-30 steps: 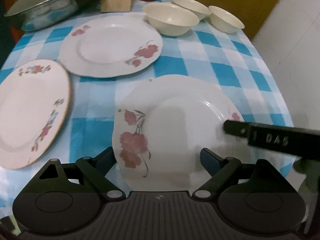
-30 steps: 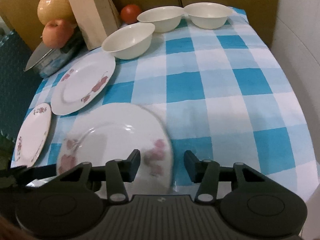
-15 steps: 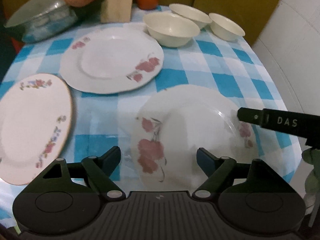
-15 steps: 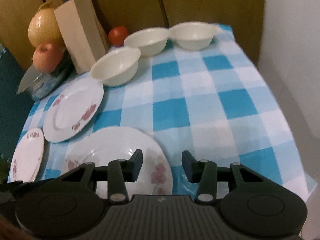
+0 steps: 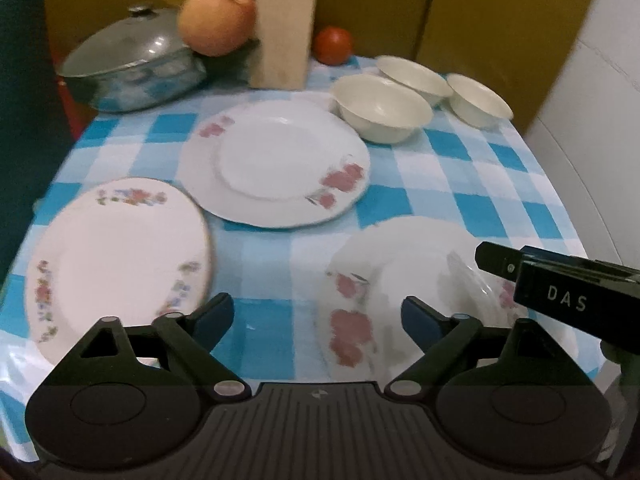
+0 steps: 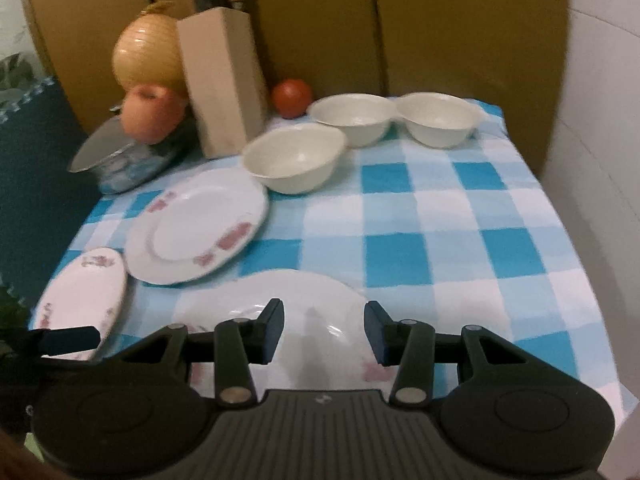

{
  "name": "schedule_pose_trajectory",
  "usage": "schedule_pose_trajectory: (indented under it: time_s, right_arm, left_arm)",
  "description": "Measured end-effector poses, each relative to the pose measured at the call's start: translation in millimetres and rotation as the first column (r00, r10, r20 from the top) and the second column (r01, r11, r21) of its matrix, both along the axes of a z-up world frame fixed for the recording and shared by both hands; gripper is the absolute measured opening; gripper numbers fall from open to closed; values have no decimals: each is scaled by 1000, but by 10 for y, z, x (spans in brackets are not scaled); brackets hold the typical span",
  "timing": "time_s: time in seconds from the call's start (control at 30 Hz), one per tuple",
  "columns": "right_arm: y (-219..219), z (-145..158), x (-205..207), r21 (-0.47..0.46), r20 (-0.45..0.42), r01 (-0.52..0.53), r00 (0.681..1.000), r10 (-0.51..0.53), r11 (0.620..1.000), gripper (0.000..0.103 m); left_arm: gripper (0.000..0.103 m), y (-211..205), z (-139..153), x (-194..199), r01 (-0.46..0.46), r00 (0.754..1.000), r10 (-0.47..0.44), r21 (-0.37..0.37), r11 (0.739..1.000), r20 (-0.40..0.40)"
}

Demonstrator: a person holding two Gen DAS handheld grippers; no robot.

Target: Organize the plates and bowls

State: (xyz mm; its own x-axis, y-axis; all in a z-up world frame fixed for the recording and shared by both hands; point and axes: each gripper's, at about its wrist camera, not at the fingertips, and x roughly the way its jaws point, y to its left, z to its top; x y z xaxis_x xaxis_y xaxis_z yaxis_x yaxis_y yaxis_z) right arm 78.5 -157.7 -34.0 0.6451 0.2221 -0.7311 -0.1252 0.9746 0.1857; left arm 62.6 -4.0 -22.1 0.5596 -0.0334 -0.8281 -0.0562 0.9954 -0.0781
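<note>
Three plates lie on the blue-checked tablecloth (image 6: 460, 208). A red-flowered plate (image 5: 400, 280) is nearest, a second red-flowered plate (image 5: 276, 168) lies behind it, and a gold-rimmed plate (image 5: 116, 252) is at the left. Three cream bowls (image 5: 380, 106) (image 5: 412, 76) (image 5: 478, 98) stand at the back right. My left gripper (image 5: 316, 316) hovers just left of the near plate; its jaws are opening with nothing between them. My right gripper (image 6: 324, 328) hangs open over the near plate (image 6: 304, 300), pads apart from it. Its finger (image 5: 560, 284) reaches over that plate's right rim.
At the back left are a lidded pot (image 5: 132, 68), an apple (image 5: 216, 20), an onion (image 6: 148, 56), a wooden knife block (image 5: 284, 24) and a tomato (image 5: 332, 44). Brown board stands behind the table. A white wall runs along the table's right edge.
Both views have pulled back and risen, so more of the back of the table shows. The left jaws stand wider. The near plate now lies right of the left gripper instead of between its fingers.
</note>
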Motion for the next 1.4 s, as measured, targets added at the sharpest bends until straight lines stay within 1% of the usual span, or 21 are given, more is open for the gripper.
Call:
schedule_pose_trajectory:
  time_s: [0.13,0.23,0.27,0.37,0.47,0.67,0.77,0.9,0.97,1.1,1.23,1.33,1.4]
  right_arm:
    - [251,70,33,16,23,-67,997,67,998,40]
    - [515,134,70,29,33,-141,990,140,990,40]
    - [613,156,85,31,38,-161,986,160,986,40]
    - [873,203,167,60,40,-227,974,225,972,40]
    - [1079,190,240,79,20,-263,965,262,962,40]
    - [1356,-11,375,112,-58,-295,951,303,949,40]
    - [1440,-98,410,128,-86,-299,947,311,946,40]
    - [1509,-180,443,144,-118,-303,940,320,942,40]
    - [1514,-208,450,146,-125,-302,939,321,942,40]
    - [1523,-256,492,165,-145,-300,935,323,940,41]
    - [1547,-257,508,177,-135,-307,933,332,935,41]
    - [1576,-259,508,183,-133,-319,929,345,930,41]
    - [1591,-257,504,187,-133,-325,927,351,927,41]
  left_arm:
    - [96,176,97,-56,-51,998,50,47,998,34]
    - [96,353,182,-68,-100,993,93,103,990,69]
    - [96,425,208,-68,-119,991,111,111,987,76]
    - [97,715,272,-63,-183,981,174,109,977,87]
    - [98,1014,282,-53,-234,971,229,85,968,73]
    - [98,1385,190,-21,-260,966,258,96,961,32]
    - [98,1507,129,2,-258,966,257,90,962,19]
    - [94,1647,31,80,-255,966,257,69,965,-29]
    - [92,1710,-21,127,-257,964,260,61,965,-53]
    - [91,1789,-57,188,-269,960,273,76,960,-55]
    - [91,1859,-89,200,-283,956,286,53,958,-71]
    - [87,1863,-118,224,-269,958,271,32,963,-90]
    - [86,1841,-130,239,-255,962,257,32,967,-95]
